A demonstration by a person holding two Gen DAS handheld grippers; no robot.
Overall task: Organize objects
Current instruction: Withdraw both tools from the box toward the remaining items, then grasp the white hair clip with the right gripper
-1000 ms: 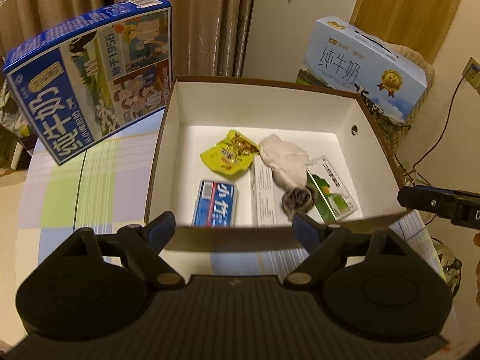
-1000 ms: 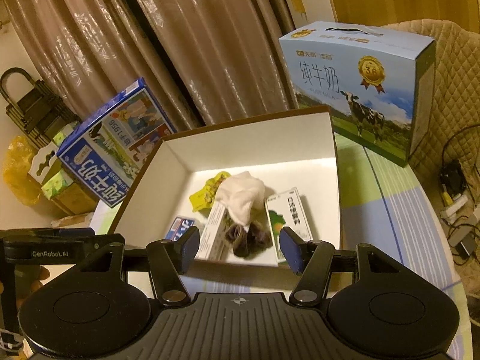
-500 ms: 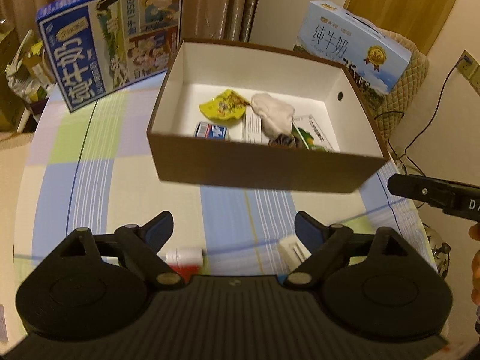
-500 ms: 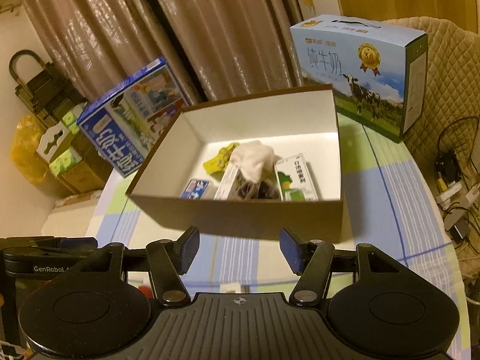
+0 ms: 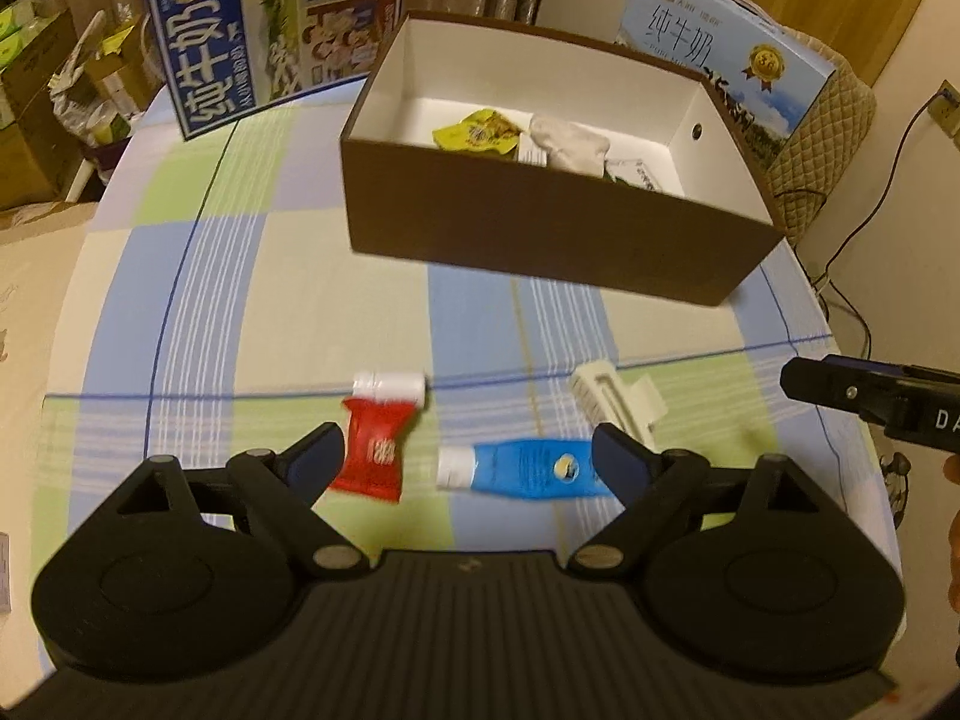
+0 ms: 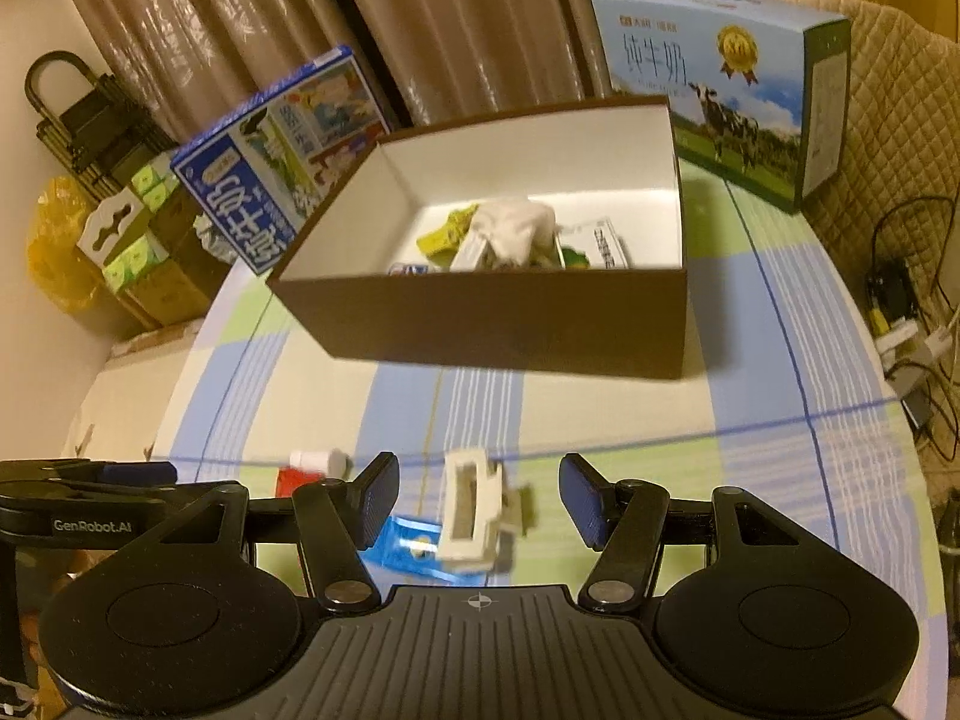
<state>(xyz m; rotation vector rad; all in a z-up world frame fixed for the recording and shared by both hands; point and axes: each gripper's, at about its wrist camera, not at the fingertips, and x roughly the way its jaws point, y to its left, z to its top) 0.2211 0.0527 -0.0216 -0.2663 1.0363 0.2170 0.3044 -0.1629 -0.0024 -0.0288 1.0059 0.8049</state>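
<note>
Left wrist view
Left gripper [image 5: 467, 455]: jaws spread wide, nothing between the pads, low in the frame over the near edge of the table [image 5: 252, 300].
Red packet [image 5: 375, 447]: lying flat on the checked cloth, just beside the left fingertip, lower centre-left.
White-capped item [image 5: 389, 387]: touching the red packet's far end; too blurred to name further.
Blue tube [image 5: 528, 469]: on its side at lower centre, white cap pointing left, its right end hidden behind the right fingertip.
White clip [image 5: 618, 402]: on the table just beyond the blue tube, right of centre.
Brown box [image 5: 540, 240]: open, white inside, upper centre of the frame, well apart from the loose things.
Inside the box: a yellow packet [image 5: 477, 132] and a pale sock [image 5: 570, 141], side by side near the back.
Right gripper [image 5: 870, 396]: only a dark tip shows at the right edge.
Milk cartons: dark blue carton [image 5: 270, 30] upper left, light blue carton [image 5: 726, 54] upper right, both behind the box.

Right wrist view
Right gripper [image 6: 479, 501]: jaws parted wide, holding nothing, bottom of the frame.
White clip [image 6: 471, 510]: on the table, showing right between the two fingertips, not touched by either.
Blue tube [image 6: 414, 546]: partly under the clip, lower centre-left.
Red packet [image 6: 294, 480]: peeking out left of the left fingertip, the white-capped item [image 6: 315, 459] just above it.
Brown box [image 6: 510, 324]: mid-frame, with the sock [image 6: 516, 225] heaped on top of its contents.
</note>
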